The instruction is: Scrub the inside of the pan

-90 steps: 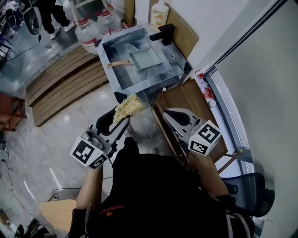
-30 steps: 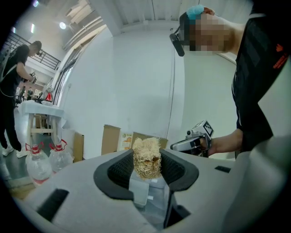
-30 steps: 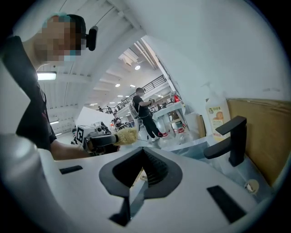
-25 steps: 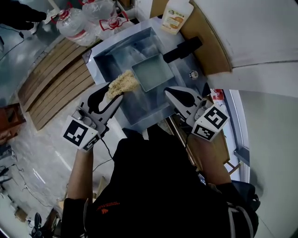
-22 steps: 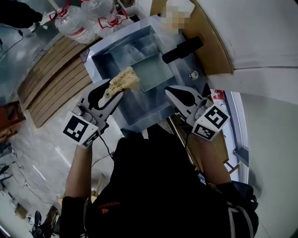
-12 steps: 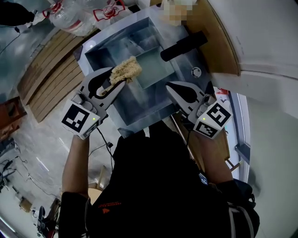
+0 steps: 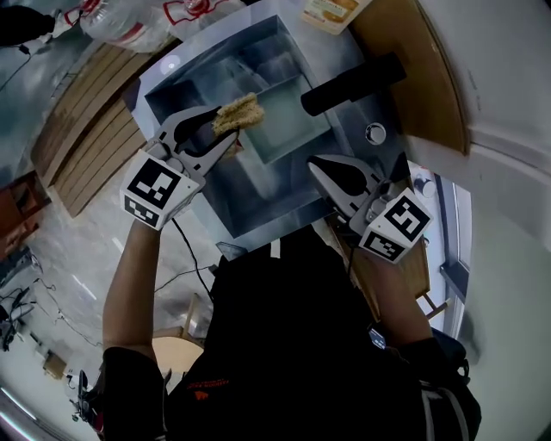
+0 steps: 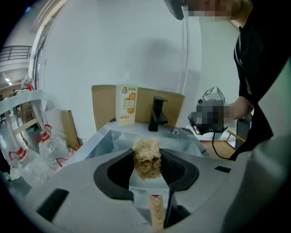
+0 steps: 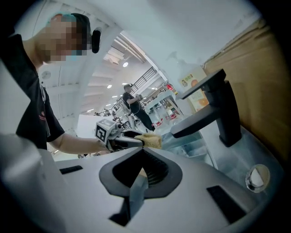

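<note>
A pale square pan (image 7: 293,129) lies in the steel sink (image 7: 258,215). My left gripper (image 7: 230,127) is shut on a tan fibrous scrubber (image 7: 238,112) and hovers over the pan's left edge. In the left gripper view the scrubber (image 8: 147,157) is pinched between the jaws, with the pan's wooden handle (image 8: 156,214) below them. My right gripper (image 7: 320,165) is shut and holds nothing, above the sink's front right corner. The right gripper view shows the shut right gripper (image 9: 143,154) and, beyond it, the left gripper (image 9: 122,139) with the scrubber (image 9: 150,140).
A black faucet (image 7: 353,82) reaches over the sink from the right, with a round fitting (image 7: 375,133) beside it. A soap bottle (image 7: 331,10) stands behind the sink. Water bottles (image 7: 129,26) and wooden boards (image 7: 77,129) are at the left, a wooden stand (image 7: 405,267) at the right.
The left gripper has carried the scrubber forward over the sink to the pan's left edge. The right gripper stays shut near the sink's front right corner.
</note>
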The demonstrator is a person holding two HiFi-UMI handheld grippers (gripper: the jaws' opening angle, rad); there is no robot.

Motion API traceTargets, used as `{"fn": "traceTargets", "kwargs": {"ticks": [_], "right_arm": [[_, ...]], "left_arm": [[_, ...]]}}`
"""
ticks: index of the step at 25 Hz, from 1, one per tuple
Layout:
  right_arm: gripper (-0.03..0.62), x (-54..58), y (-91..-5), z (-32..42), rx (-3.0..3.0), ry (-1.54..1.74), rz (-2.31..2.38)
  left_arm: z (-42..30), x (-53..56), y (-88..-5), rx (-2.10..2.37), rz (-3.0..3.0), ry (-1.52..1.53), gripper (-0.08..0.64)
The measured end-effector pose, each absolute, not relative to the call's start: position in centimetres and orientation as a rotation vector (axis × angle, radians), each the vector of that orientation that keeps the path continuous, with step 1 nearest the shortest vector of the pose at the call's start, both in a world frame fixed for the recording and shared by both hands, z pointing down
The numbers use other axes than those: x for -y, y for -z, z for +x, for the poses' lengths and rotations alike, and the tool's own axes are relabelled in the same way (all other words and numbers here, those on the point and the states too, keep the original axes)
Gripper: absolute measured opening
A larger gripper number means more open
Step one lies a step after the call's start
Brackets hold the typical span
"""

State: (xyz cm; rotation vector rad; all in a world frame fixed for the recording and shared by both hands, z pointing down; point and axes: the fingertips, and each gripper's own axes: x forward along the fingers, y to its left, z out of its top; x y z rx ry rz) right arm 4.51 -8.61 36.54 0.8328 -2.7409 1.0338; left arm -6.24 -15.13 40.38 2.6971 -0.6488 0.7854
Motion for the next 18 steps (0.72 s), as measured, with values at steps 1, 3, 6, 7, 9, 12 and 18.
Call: {"fn": "traceTargets", "kwargs": {"ticks": [1, 3, 6, 7, 9, 12, 18], "right_arm": [[0.005, 8.6, -36.9, 4.6, 2.737, -1.044, 0.834], [0.005, 8.6, -37.7, 4.9, 2.727, -1.06, 0.837], [0.005, 8.7, -38.7, 5.3, 2.715, -1.079, 0.844], [0.005, 8.7, -39.0, 5.5, 2.711, -1.083, 0.846], [0.005, 8.7, -39.5, 5.7, 2.706, -1.088, 0.849], [0.005, 8.7, -40.1, 5.8, 2.704, -1.096, 0.85], [0.005, 8.3, -41.7, 5.7, 2.694, -1.126, 0.845]], "left_arm": [[-6.1, 15.3, -41.1, 0.636, 2.691, -0.815, 0.175], [-6.0, 15.7, -42.5, 0.611, 2.681, -0.874, 0.175], [-5.8, 16.2, -44.1, 0.582, 2.669, -0.949, 0.175], [-5.7, 16.3, -44.6, 0.571, 2.664, -0.969, 0.175], [-5.6, 16.4, -45.6, 0.549, 2.651, -1.0, 0.175], [-5.4, 16.5, -47.2, 0.512, 2.628, -1.055, 0.175], [-5.2, 16.5, -50.5, 0.46, 2.572, -1.167, 0.175]]}}
